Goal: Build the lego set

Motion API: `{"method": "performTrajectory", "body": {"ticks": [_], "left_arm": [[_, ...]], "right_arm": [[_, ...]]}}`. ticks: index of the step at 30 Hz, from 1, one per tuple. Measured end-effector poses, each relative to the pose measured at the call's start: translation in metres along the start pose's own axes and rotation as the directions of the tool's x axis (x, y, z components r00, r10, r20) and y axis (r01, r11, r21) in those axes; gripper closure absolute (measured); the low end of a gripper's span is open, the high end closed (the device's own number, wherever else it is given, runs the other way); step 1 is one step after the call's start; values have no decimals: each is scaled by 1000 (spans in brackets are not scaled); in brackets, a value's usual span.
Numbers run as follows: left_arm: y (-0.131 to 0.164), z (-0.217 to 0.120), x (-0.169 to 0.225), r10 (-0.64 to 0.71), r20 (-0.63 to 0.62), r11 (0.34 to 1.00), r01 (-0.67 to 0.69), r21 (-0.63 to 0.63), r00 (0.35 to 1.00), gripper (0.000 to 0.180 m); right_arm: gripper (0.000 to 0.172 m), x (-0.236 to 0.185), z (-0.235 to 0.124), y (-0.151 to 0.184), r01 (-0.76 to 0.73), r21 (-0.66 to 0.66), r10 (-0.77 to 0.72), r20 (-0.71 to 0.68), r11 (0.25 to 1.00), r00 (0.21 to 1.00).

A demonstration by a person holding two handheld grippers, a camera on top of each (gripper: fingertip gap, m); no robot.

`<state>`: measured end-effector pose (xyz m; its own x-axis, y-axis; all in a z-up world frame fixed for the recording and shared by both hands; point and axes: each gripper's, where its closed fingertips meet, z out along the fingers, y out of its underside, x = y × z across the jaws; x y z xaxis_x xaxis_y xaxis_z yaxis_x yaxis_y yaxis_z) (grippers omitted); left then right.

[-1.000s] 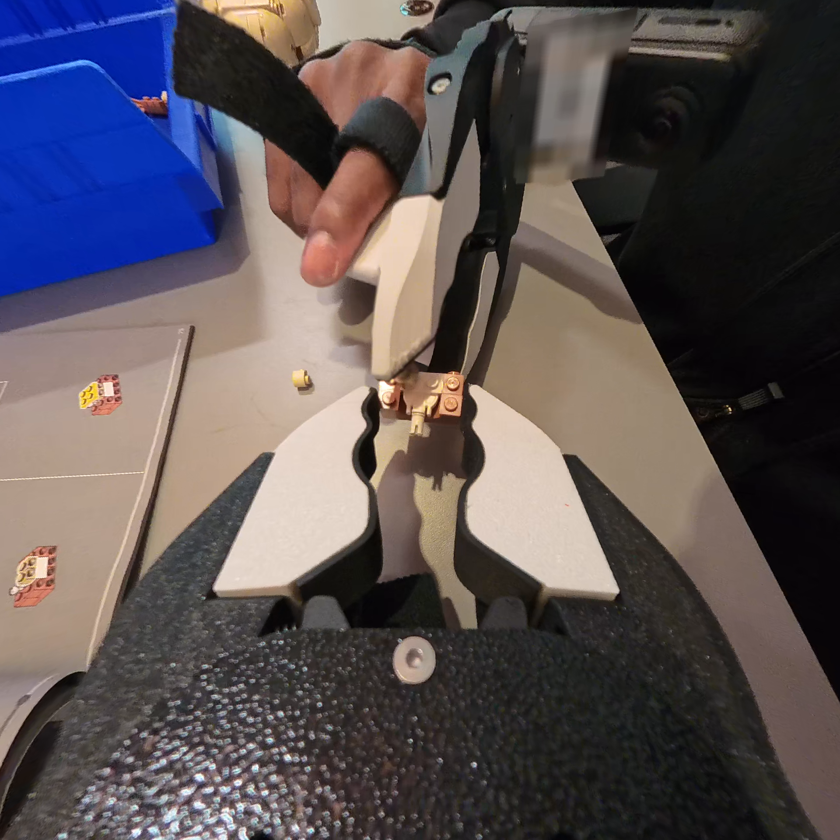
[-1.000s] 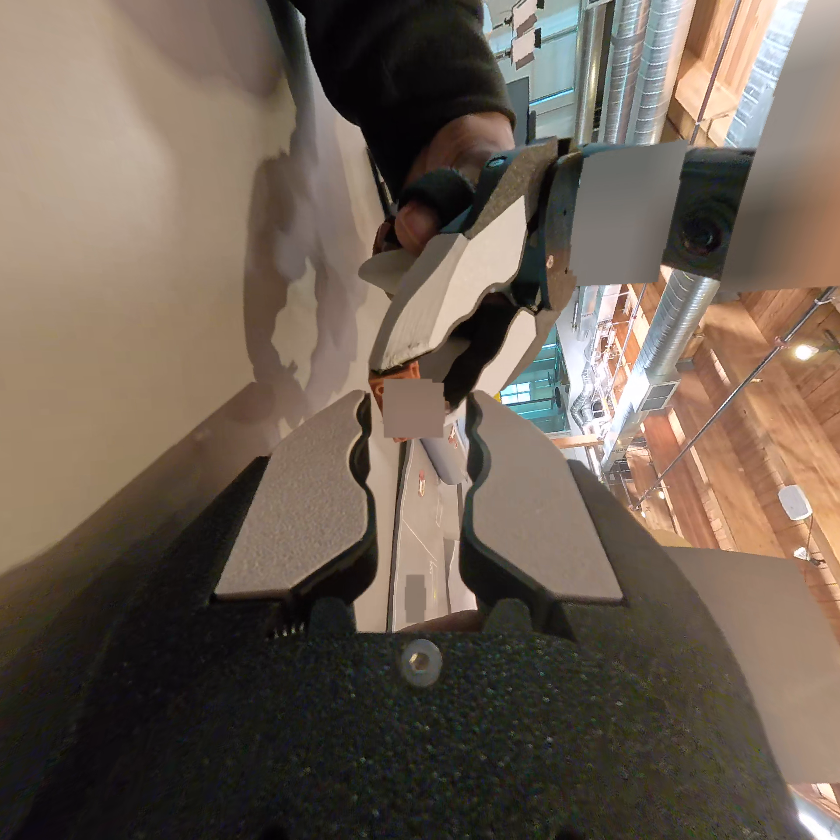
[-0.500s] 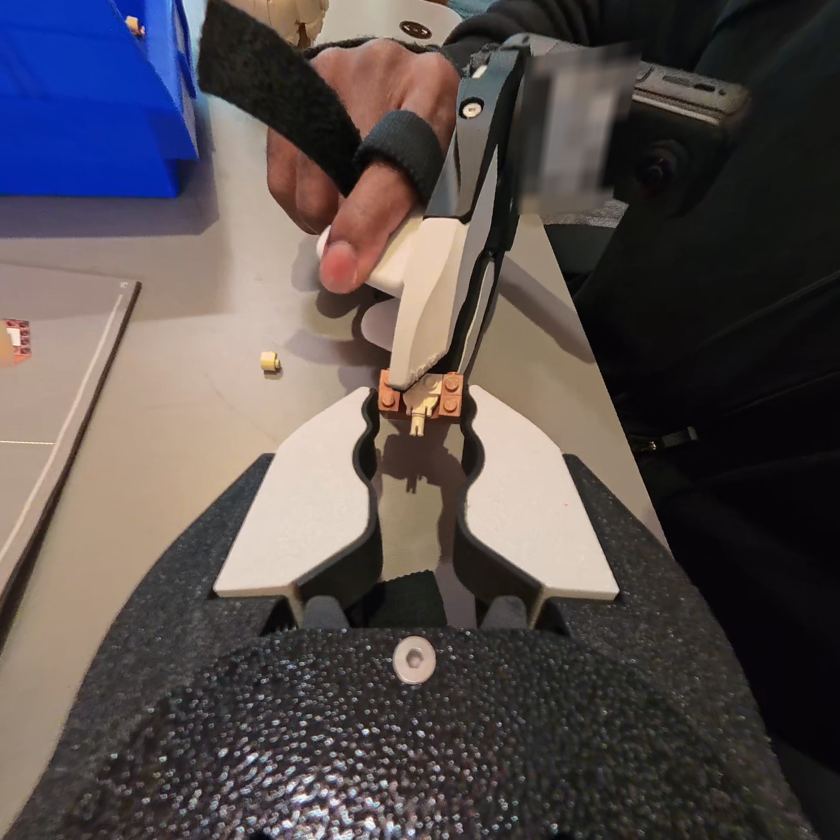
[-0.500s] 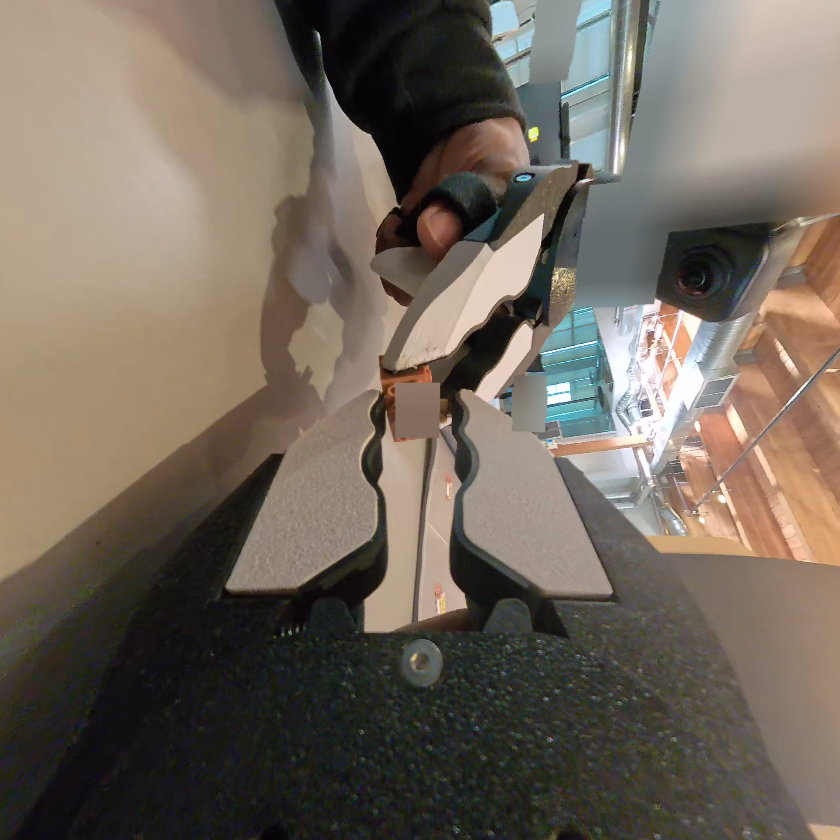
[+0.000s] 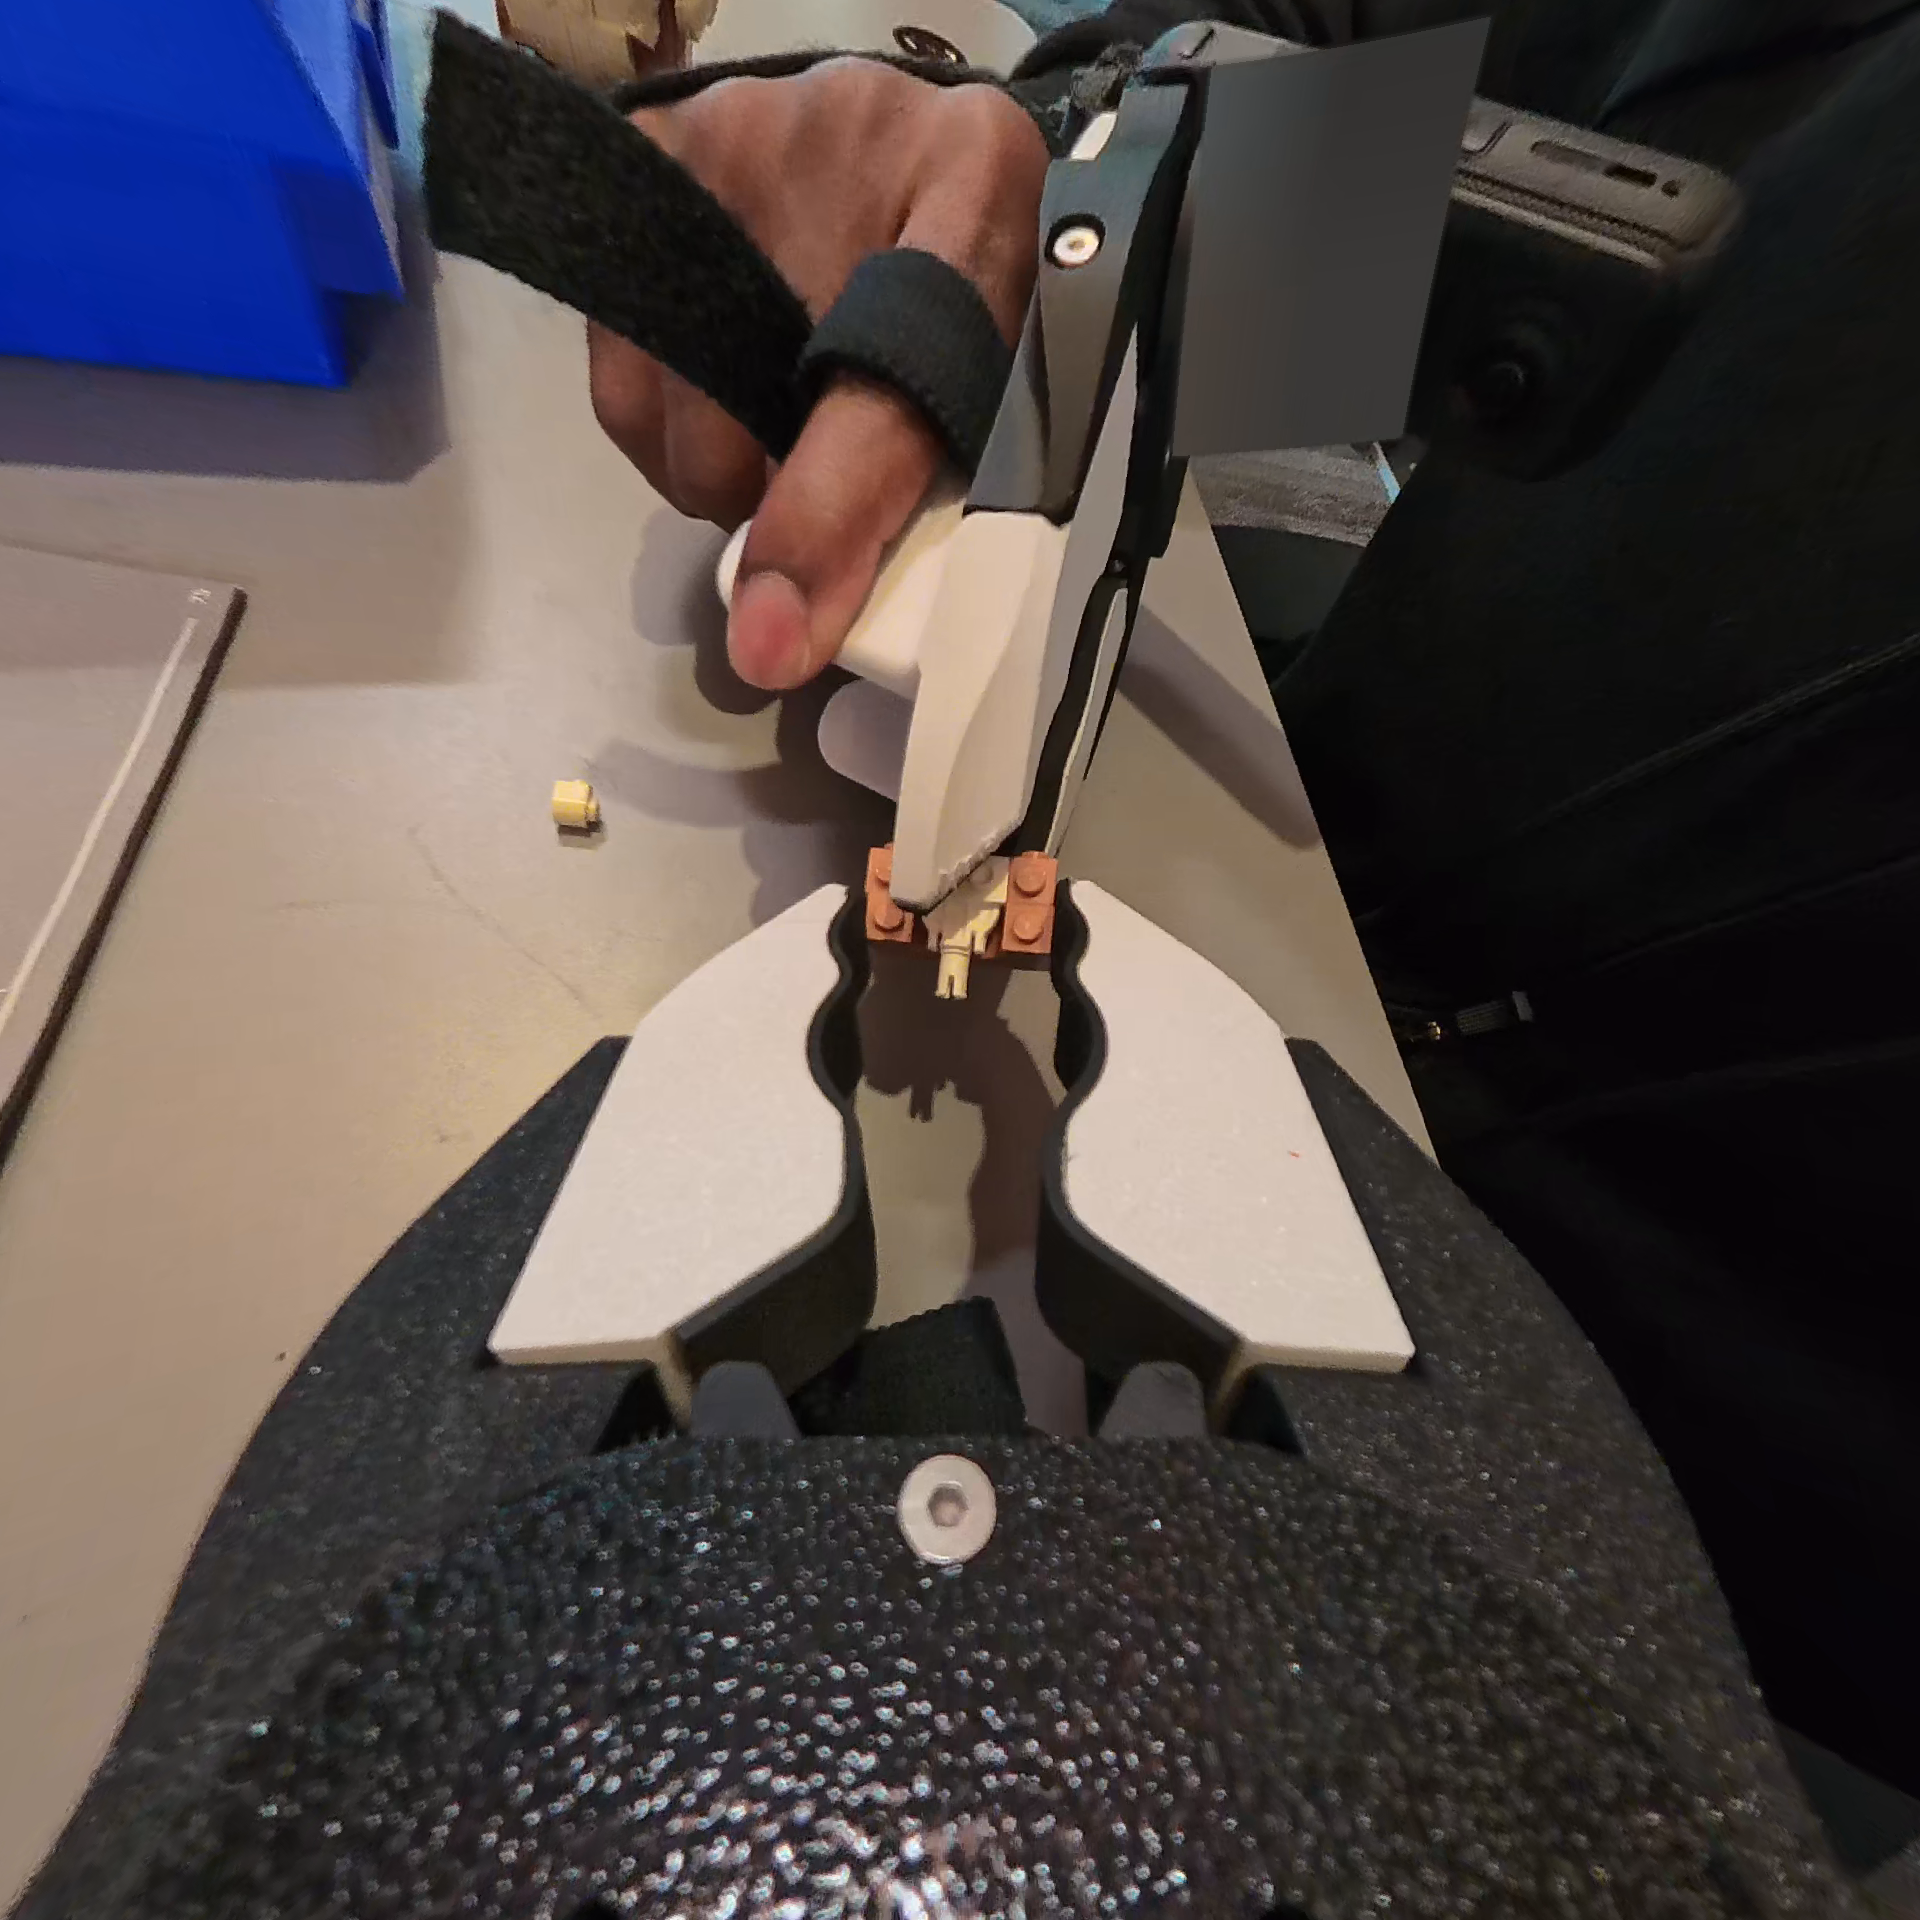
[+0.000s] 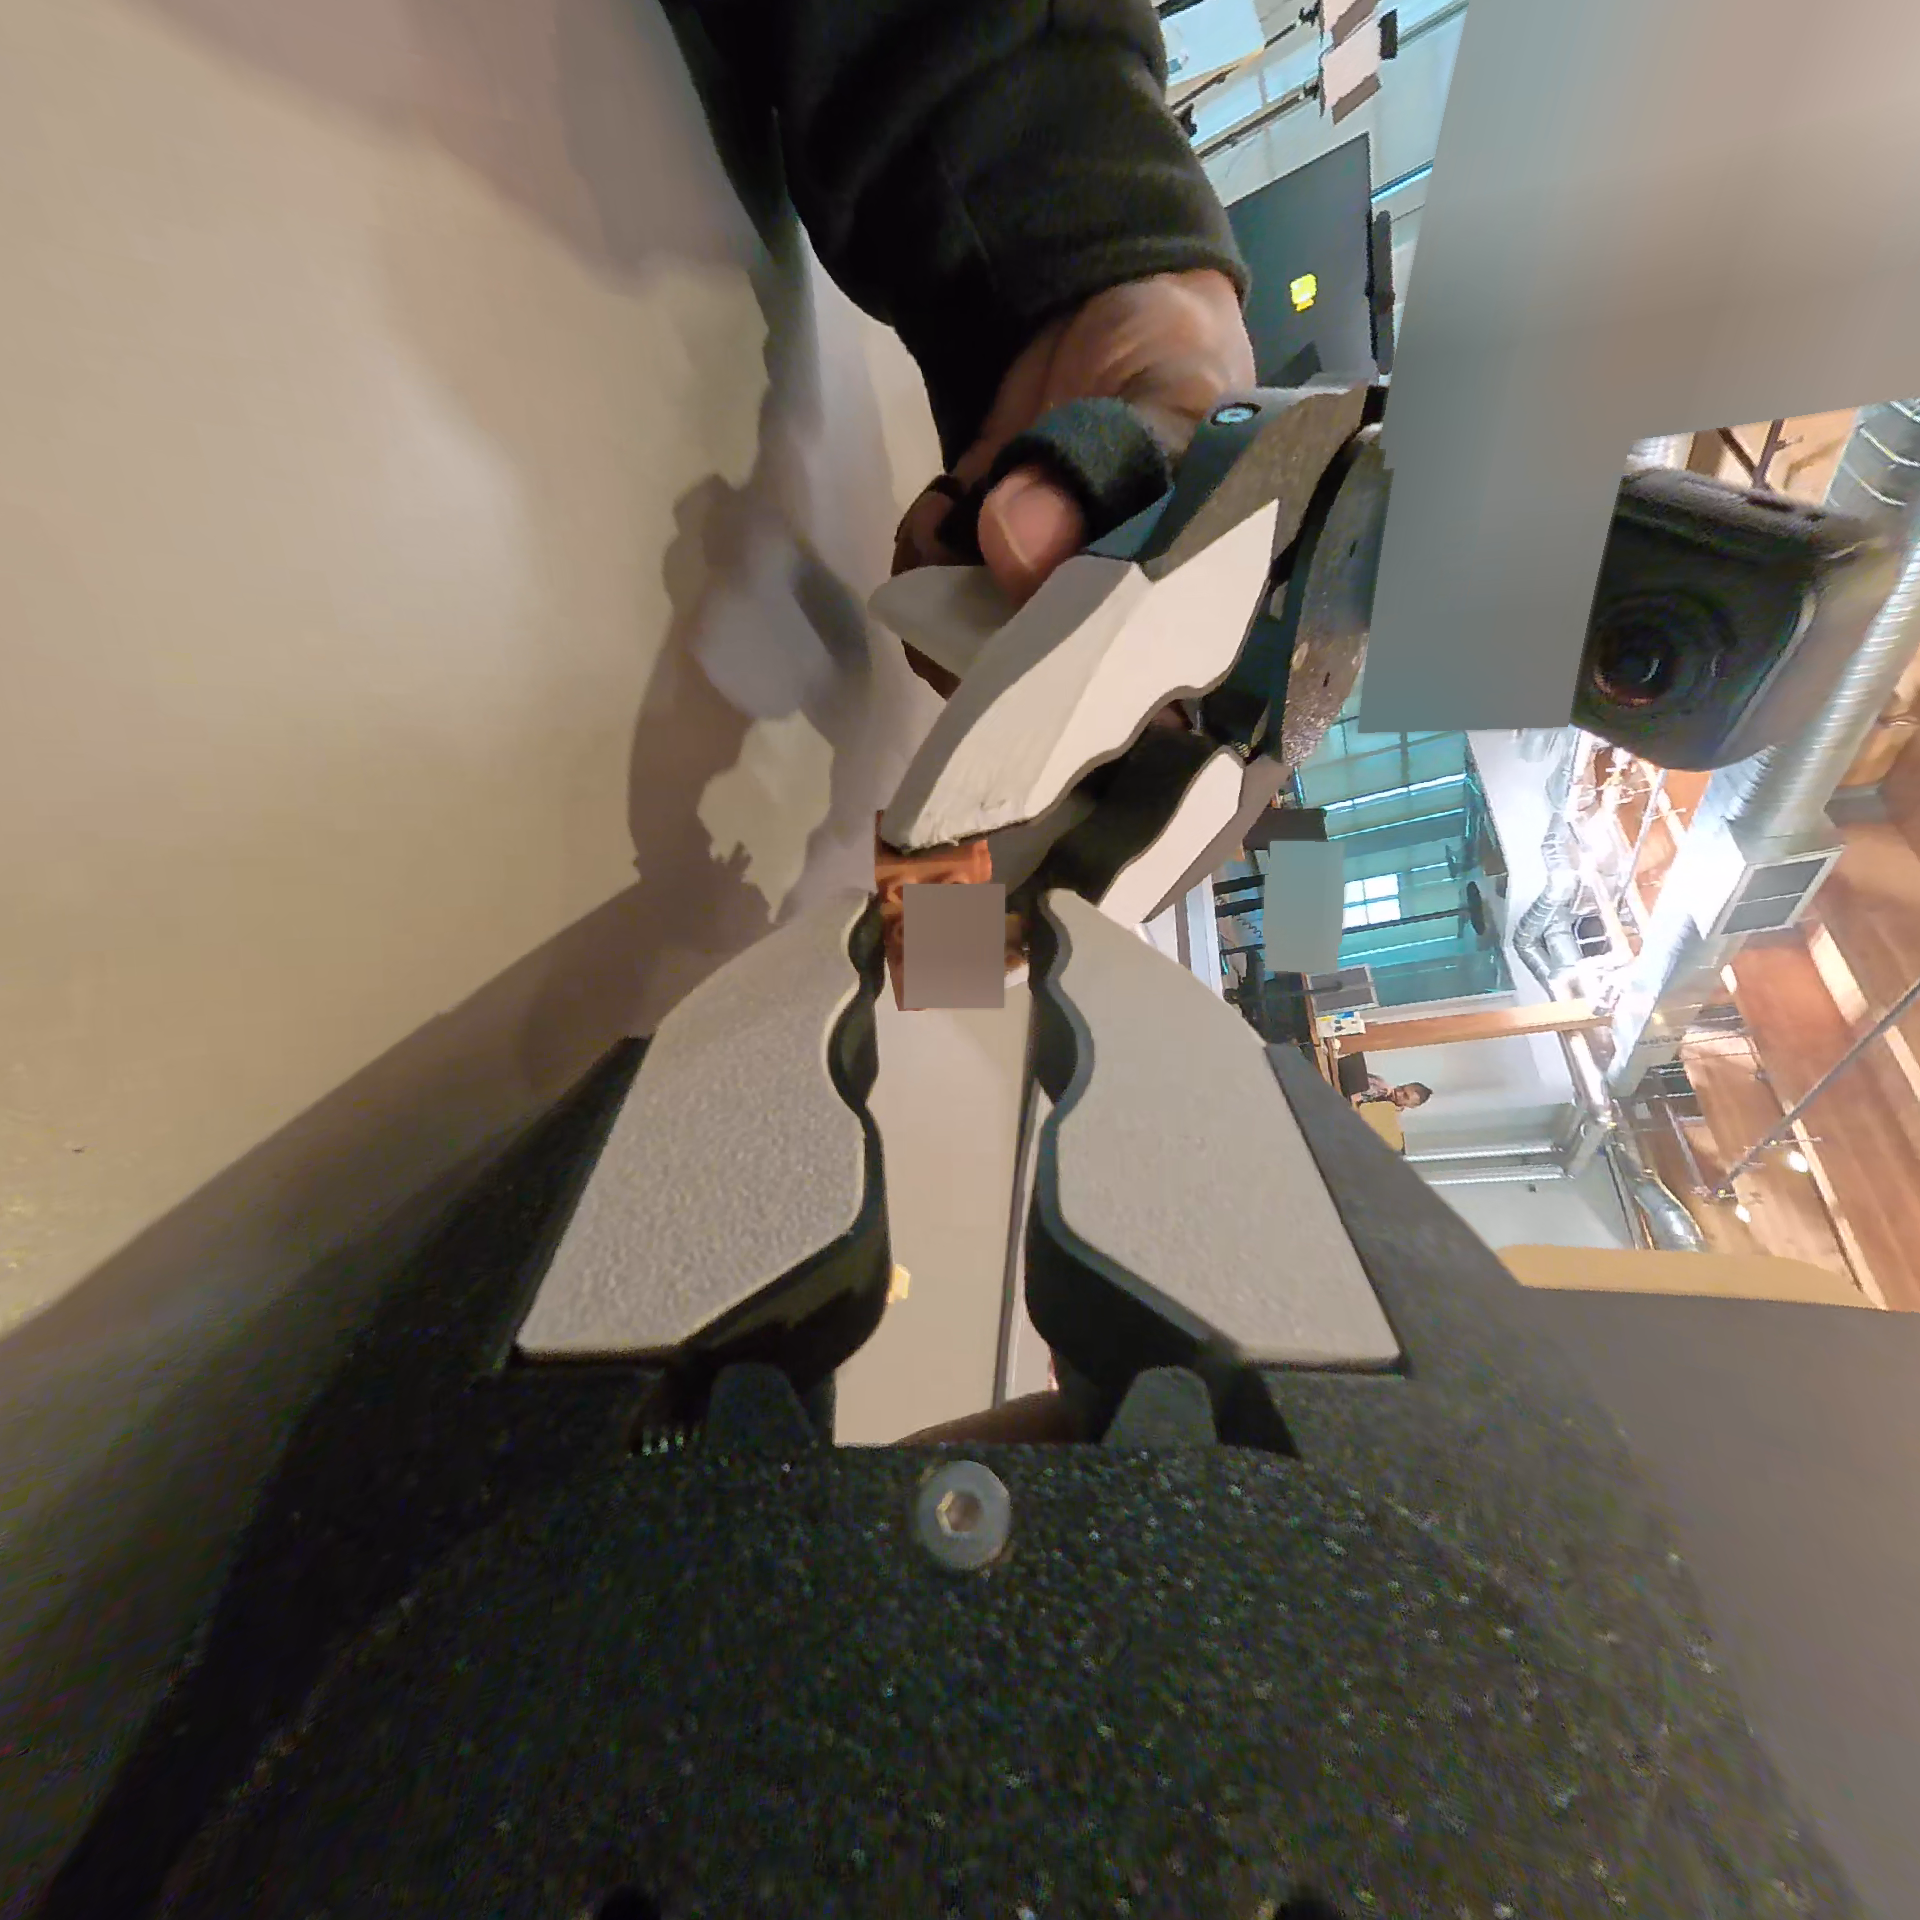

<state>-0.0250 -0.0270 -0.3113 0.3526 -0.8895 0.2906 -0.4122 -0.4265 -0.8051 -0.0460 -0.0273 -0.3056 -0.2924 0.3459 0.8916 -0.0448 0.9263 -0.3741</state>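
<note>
Left wrist view: a blue bin (image 5: 197,187) stands far to the upper left of the left gripper (image 5: 961,920); its contents are out of sight. That gripper's two pads press on the ends of one brown brick assembly (image 5: 1029,914) with a tan piece at its middle, held above the grey desk (image 5: 312,1039). The right gripper (image 5: 982,868), in a hand (image 5: 821,312), comes down on the same assembly from above. One loose tan stud (image 5: 574,805) lies on the desk to the left, beside a grey booklet (image 5: 94,790).

Right wrist view: the right gripper (image 6: 951,930) is clamped on the brown assembly at its tips, partly under a blurred patch. The left gripper (image 6: 1029,831) meets it from above.
</note>
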Motion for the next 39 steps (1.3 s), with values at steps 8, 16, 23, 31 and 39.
{"method": "performTrajectory", "body": {"ticks": [8,16,23,31,39], "left_arm": [[0,1,-2,-11,7,1000,11,6,1000,147],[-8,-7,-14,74,111,995,-80,52,991,147],[-14,-8,-21,372,275,923,-386,-5,887,147],[-9,-4,-34,446,358,892,-438,-109,820,147],[-5,1,-35,444,357,896,-420,-147,822,147]], "right_arm": [[146,0,0,3,17,-34,-17,4,999,1000],[122,14,0,15,-54,-78,45,-114,995,992],[127,21,-17,21,-344,-16,342,-69,939,937],[153,25,-23,18,-618,59,617,46,784,786],[157,18,-15,24,-676,-19,675,91,737,733]]}}
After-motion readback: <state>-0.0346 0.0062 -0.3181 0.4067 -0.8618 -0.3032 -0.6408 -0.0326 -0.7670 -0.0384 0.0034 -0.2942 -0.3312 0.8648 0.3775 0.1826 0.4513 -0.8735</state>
